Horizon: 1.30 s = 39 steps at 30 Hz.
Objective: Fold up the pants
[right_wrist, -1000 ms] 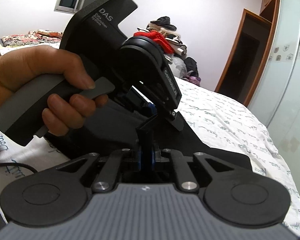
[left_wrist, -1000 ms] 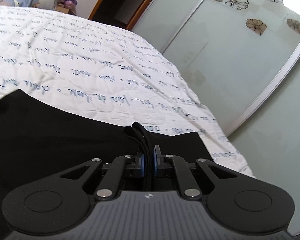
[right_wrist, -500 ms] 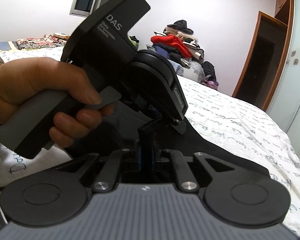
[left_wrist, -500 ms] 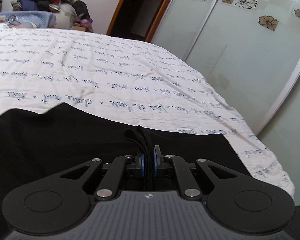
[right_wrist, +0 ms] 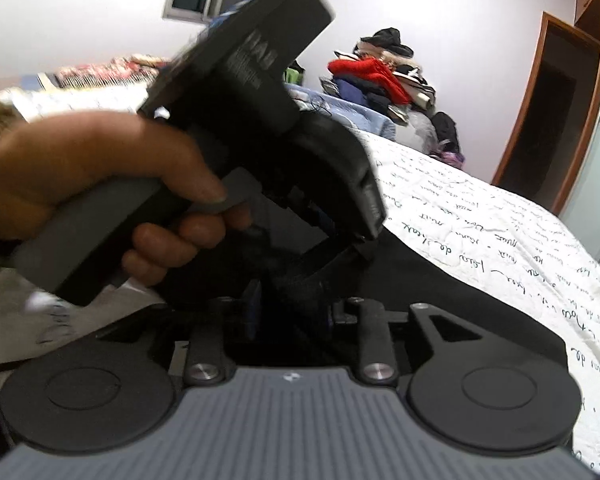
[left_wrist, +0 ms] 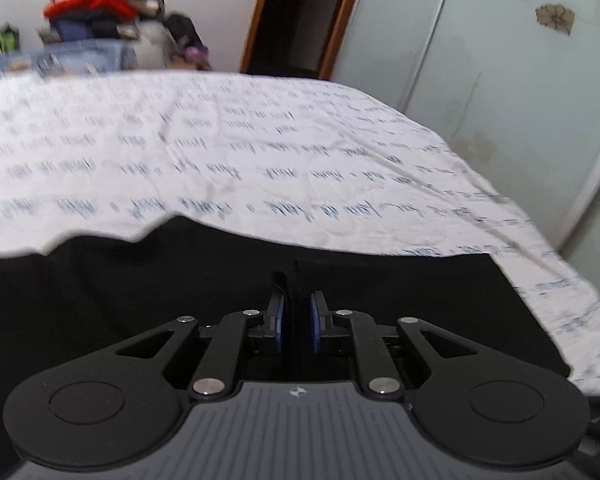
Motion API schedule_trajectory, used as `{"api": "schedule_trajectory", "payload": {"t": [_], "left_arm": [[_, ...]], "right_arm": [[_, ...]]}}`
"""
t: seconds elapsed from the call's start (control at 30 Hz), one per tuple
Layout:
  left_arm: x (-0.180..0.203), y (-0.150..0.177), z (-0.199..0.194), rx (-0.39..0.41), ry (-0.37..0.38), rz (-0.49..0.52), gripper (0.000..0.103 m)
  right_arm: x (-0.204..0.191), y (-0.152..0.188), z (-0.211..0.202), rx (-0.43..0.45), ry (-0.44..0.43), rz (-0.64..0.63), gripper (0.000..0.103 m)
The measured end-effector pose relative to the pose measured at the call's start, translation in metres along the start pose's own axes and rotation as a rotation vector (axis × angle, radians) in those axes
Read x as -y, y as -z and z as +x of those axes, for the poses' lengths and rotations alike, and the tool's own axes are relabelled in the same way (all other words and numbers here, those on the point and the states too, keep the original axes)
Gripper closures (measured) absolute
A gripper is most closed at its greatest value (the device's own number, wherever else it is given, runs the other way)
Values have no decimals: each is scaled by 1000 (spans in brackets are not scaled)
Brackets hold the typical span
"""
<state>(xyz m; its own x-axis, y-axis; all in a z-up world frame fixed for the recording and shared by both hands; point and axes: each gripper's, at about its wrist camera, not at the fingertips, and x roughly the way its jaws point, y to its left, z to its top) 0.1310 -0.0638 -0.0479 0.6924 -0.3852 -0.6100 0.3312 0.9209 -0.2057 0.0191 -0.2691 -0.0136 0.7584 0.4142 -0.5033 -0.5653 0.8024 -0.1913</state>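
Note:
Black pants [left_wrist: 140, 280] lie flat across the near part of the bed, reaching its right edge. My left gripper [left_wrist: 296, 320] sits low over them; its jaws are opening, and a thin raised fold of black cloth stands in the gap between the blue pads [left_wrist: 278, 320] without being pinched. In the right wrist view the same pants [right_wrist: 440, 292] spread out ahead. My right gripper [right_wrist: 291, 312] is opening too, with a slanted fold of the cloth lying loose between its fingers. A hand [right_wrist: 92, 168] holds the left gripper's body [right_wrist: 260, 92] just ahead.
A white bedsheet with blue handwriting print [left_wrist: 260, 160] covers the bed. Frosted sliding wardrobe doors [left_wrist: 500, 80] stand close along the bed's right side, a dark doorway [left_wrist: 300, 20] beyond them. A pile of clothes [right_wrist: 380, 76] sits past the far end.
Both grippers' pads have parted from a tight pinch on the black cloth; the right has opened wider. The left gripper has turned, and its body now tilts up in the right wrist view.

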Motion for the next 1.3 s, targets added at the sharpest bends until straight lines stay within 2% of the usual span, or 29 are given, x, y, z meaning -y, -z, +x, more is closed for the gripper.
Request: {"api": "schedule_trajectory", "payload": {"t": [0.07,0.17,0.3,0.37,0.4,0.43,0.5,0.57,0.6,0.63,0.7,0.73,0.8,0.87,0.93,1.0,1.1,1.2,1.3], "left_arm": [[1,-4,-4,29,-28,20,90],[2,-9,-2,14,-10,16,90],[18,-8,5,-14,51,66,90],[30,-4,16,-54,65,134,83],[34,-1,24,-84,64,155,75],[35,3,28,-97,56,151,75],[35,5,24,-65,53,133,73],[39,2,22,-53,46,148,66],[40,-1,22,-44,34,157,54],[42,-2,22,-29,11,165,37],[45,-6,25,5,-49,190,23],[47,-6,28,15,-83,213,22],[49,-5,37,-17,-121,240,22],[46,-1,43,-42,-118,224,22],[44,2,44,-44,-118,212,21],[44,3,45,-41,-123,214,19],[45,4,45,-36,-126,215,18],[45,5,46,-33,-127,211,17],[45,6,46,-29,-131,212,16]], "right_arm": [[15,1,-18,26,27,25,76],[47,9,-38,29,144,61,76],[92,31,-42,-53,292,156,76],[111,45,-38,-114,303,227,76],[118,52,-35,-153,298,246,76],[123,58,-29,-182,289,258,76],[130,60,-35,-166,275,285,76],[139,51,-43,-133,312,249,76],[139,42,-37,-122,333,236,76],[145,38,-37,-113,347,231,76],[155,24,-24,-91,353,226,76],[162,23,-18,-91,347,237,76],[180,25,3,-115,332,270,76],[192,31,24,-170,341,290,76],[196,37,33,-186,344,304,76],[194,36,32,-178,357,320,71],[186,29,17,-176,419,294,62],[173,23,-2,-144,384,301,62],[164,24,-3,-154,368,291,58]]}}
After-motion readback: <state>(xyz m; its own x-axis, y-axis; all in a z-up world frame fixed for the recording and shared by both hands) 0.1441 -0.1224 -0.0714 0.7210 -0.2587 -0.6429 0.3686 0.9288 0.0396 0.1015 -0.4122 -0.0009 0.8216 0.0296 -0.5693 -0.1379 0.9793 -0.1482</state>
